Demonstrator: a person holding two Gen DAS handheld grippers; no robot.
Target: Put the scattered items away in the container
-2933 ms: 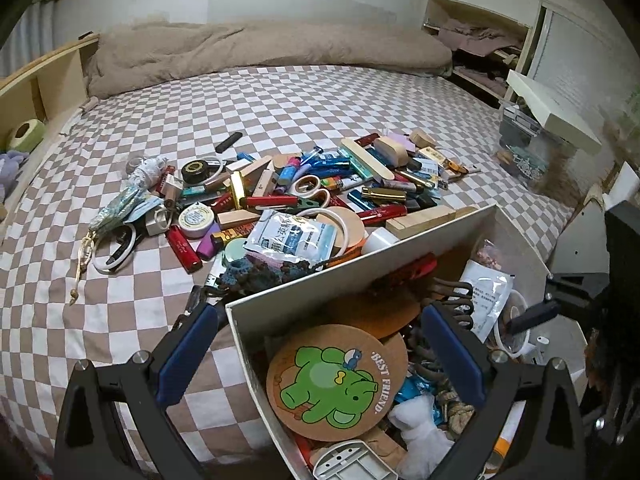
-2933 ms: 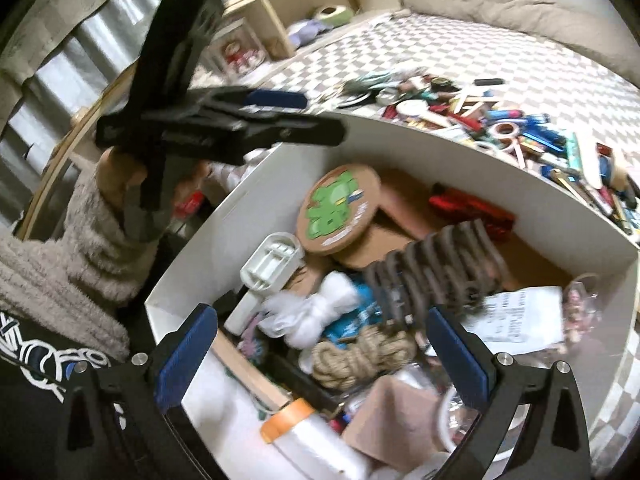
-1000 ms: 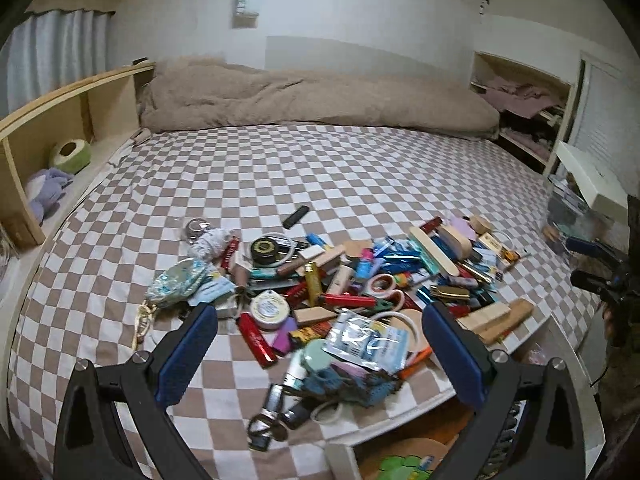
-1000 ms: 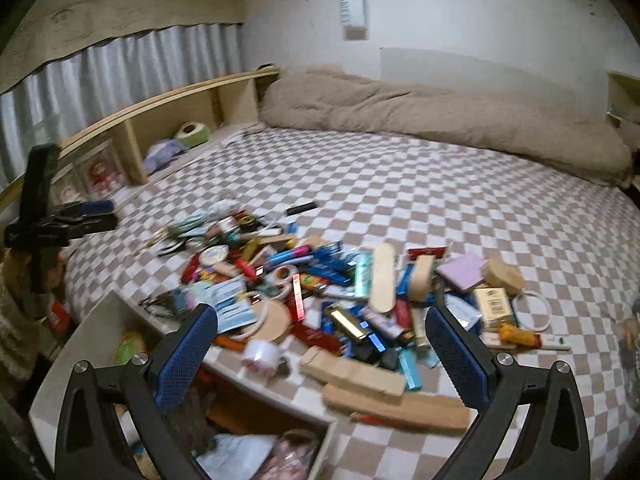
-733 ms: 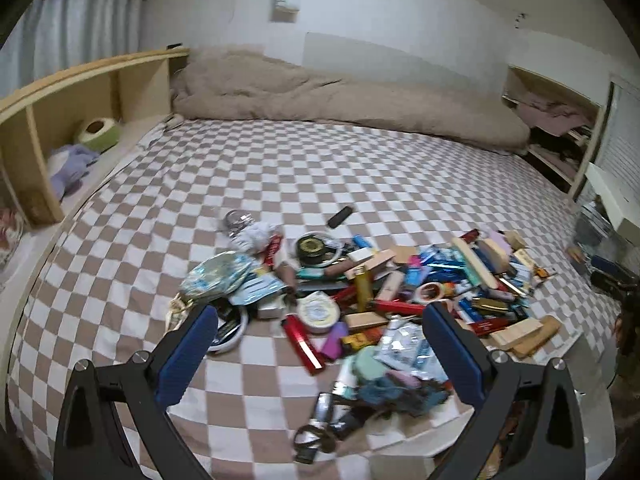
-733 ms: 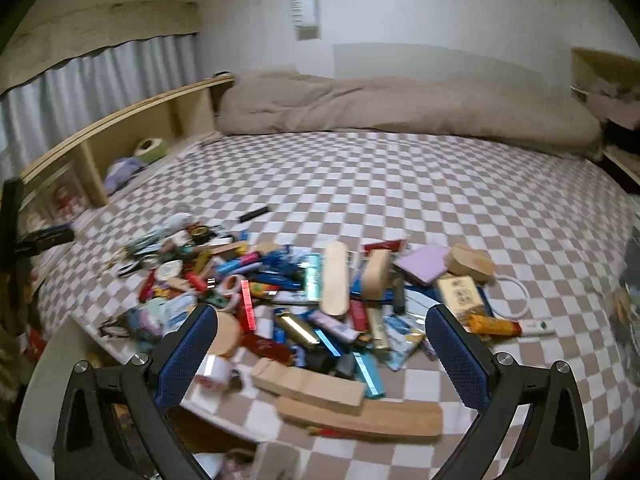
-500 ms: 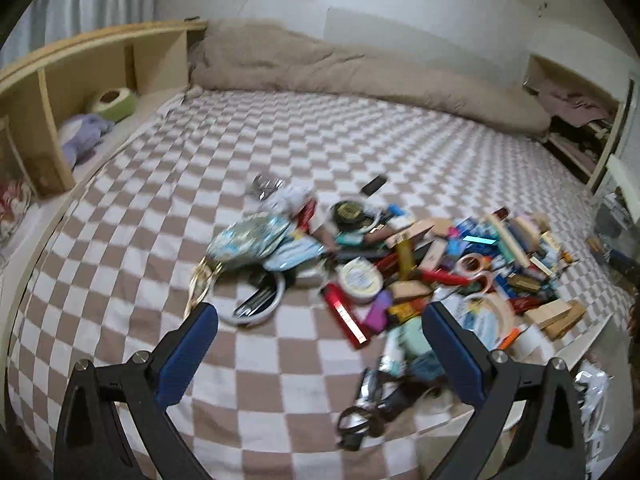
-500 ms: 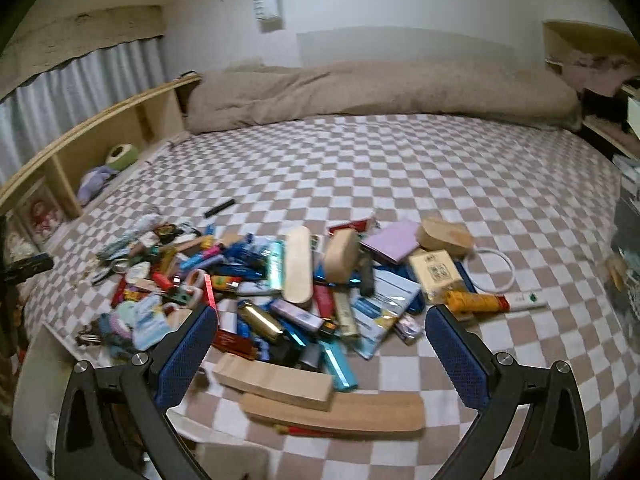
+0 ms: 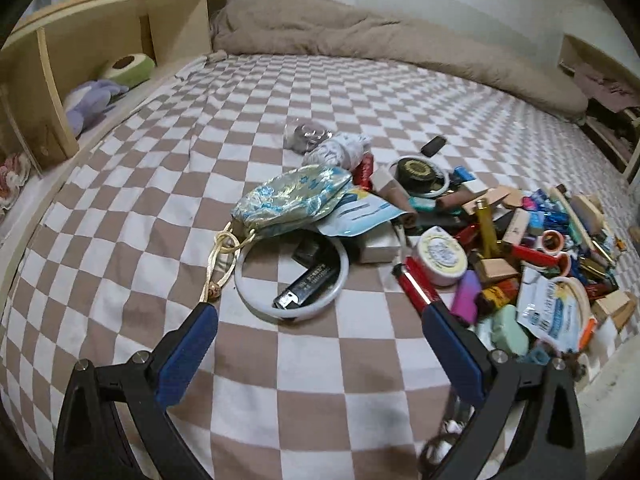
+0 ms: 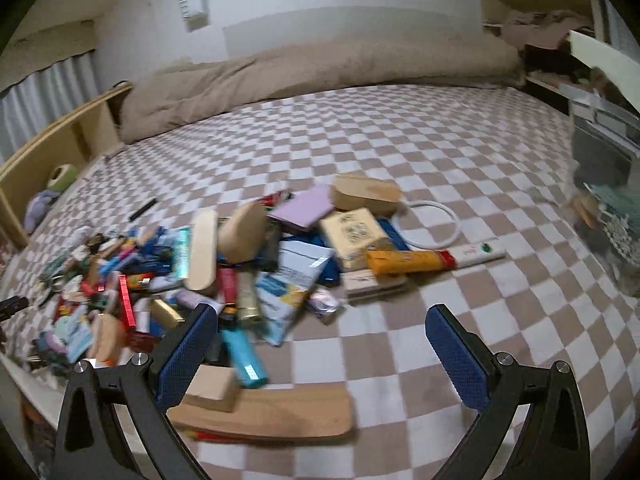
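A heap of small items lies scattered on the checkered bed. In the left wrist view my left gripper [image 9: 316, 332] hangs open and empty just short of a white ring [image 9: 291, 272] with a black lighter [image 9: 306, 286] inside it. A floral pouch [image 9: 292, 198] and a red lighter [image 9: 416, 282] lie nearby. In the right wrist view my right gripper [image 10: 320, 334] is open and empty above bare bedsheet, with a blue lighter [image 10: 244, 354], a flat wooden board [image 10: 272, 412] and a yellow tube [image 10: 408, 261] around it. Only the container's white rim [image 9: 608, 380] shows, at the bed's near edge.
A beige duvet [image 9: 380, 40] lies along the far side of the bed. A wooden shelf [image 9: 80, 64] with plush toys runs along the left. A clear plastic bin [image 10: 604, 184] stands to the right of the bed.
Both grippers have lifted out of the box and swung over the bed. The left one has drifted to the left end of the pile, the right one to its right end.
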